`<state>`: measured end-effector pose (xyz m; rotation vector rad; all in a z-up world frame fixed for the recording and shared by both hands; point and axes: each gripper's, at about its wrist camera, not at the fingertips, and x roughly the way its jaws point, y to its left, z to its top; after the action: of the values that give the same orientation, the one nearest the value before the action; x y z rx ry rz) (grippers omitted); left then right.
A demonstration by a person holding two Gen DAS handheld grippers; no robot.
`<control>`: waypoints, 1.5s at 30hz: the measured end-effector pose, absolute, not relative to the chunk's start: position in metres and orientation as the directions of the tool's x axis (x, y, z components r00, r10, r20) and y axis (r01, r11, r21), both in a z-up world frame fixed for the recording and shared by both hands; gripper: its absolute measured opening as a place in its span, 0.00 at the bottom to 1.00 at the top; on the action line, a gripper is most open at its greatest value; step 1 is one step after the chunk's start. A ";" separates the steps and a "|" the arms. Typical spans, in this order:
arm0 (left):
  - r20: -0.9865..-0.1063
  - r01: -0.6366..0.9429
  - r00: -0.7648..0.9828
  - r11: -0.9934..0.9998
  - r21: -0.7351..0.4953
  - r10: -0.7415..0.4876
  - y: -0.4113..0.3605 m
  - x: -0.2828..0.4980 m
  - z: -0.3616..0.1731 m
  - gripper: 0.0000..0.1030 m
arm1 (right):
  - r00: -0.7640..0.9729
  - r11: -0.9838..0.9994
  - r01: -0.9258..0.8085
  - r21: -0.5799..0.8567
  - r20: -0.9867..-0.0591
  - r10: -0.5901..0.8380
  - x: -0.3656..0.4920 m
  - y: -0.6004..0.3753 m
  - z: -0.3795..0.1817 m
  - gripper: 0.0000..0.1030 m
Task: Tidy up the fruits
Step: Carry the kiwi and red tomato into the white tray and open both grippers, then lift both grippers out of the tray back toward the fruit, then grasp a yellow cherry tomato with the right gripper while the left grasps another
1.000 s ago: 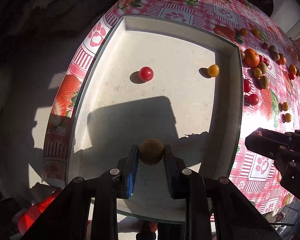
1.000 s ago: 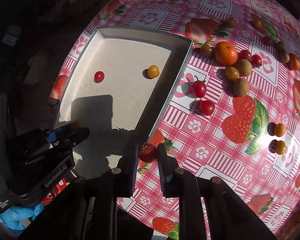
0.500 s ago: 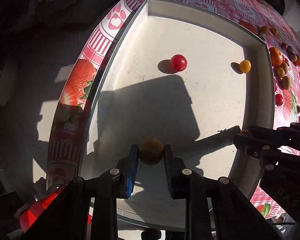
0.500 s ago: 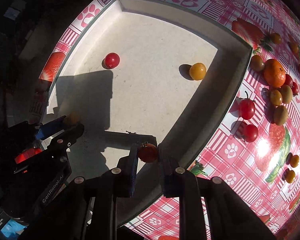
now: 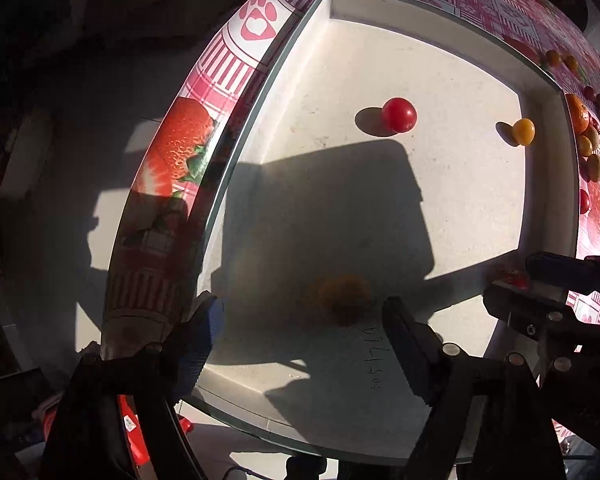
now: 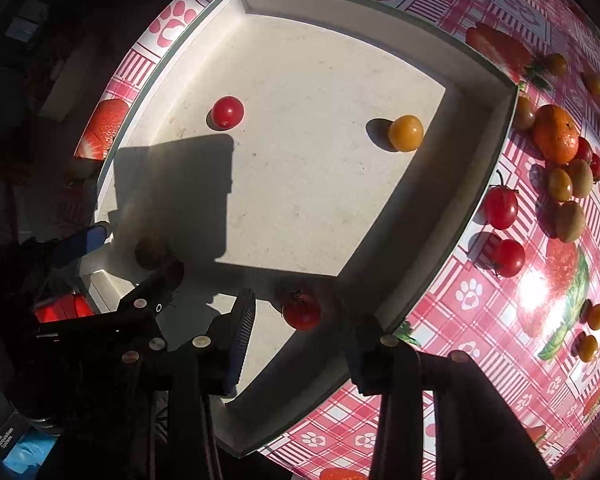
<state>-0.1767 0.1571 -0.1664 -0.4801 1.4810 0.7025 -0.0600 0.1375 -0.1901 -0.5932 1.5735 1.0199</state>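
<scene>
A white square tray (image 5: 548, 184) (image 6: 484, 152) sits on the strawberry tablecloth. In it lie a red cherry tomato (image 5: 399, 115) (image 6: 227, 112) and a yellow one (image 5: 523, 131) (image 6: 406, 133). My left gripper (image 5: 300, 328) is open over the tray's near side; a brownish fruit (image 5: 342, 294) (image 6: 150, 252), blurred, lies free between its jaws in shadow. My right gripper (image 6: 296, 320) is open at the tray's near right corner; a red stemmed tomato (image 6: 301, 310) (image 5: 510, 276) lies free between its jaws.
Several loose fruits lie on the cloth right of the tray: an orange (image 6: 556, 134), red tomatoes (image 6: 500, 208), small kiwis (image 6: 570, 222) and yellow tomatoes (image 6: 596, 316). The table edge (image 5: 148, 216) drops off left of the tray.
Both grippers moved in low over the tray and opened. The left let go of the brownish fruit, the right let go of the red stemmed tomato.
</scene>
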 end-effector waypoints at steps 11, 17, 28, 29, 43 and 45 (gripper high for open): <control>-0.989 -0.669 -0.040 0.731 0.134 0.145 0.152 -0.185 -0.156 0.80 | -0.194 0.499 -0.815 0.296 -0.949 0.247 -0.040 0.120 -0.153 0.90; -0.988 -0.619 0.008 0.776 0.119 0.157 0.136 -0.169 -0.137 0.80 | -0.118 0.587 -0.762 0.271 -0.951 0.286 -0.009 0.074 -0.133 0.90; -0.987 -0.423 0.138 0.906 0.013 0.078 0.052 -0.077 -0.105 0.80 | -0.110 0.860 -0.490 0.139 -0.989 0.096 0.041 -0.086 -0.181 0.90; -0.987 -0.401 0.148 0.916 0.004 0.070 0.044 -0.066 -0.102 0.80 | -0.114 0.874 -0.468 0.131 -0.990 0.087 0.045 -0.099 -0.184 0.90; -0.995 -0.373 0.070 0.927 0.044 0.075 -0.006 0.006 -0.150 0.80 | -0.079 0.889 -0.432 0.149 -0.989 0.127 0.107 -0.139 -0.187 0.90; -0.995 -0.405 0.054 0.913 0.051 0.080 -0.001 0.008 -0.156 0.80 | -0.077 0.879 -0.452 0.154 -0.988 0.134 0.116 -0.129 -0.189 0.90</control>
<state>0.0085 -0.0011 -0.1563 -0.2703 1.4762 0.3751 0.1164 -0.1286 -0.1893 -0.2562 1.5789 0.4928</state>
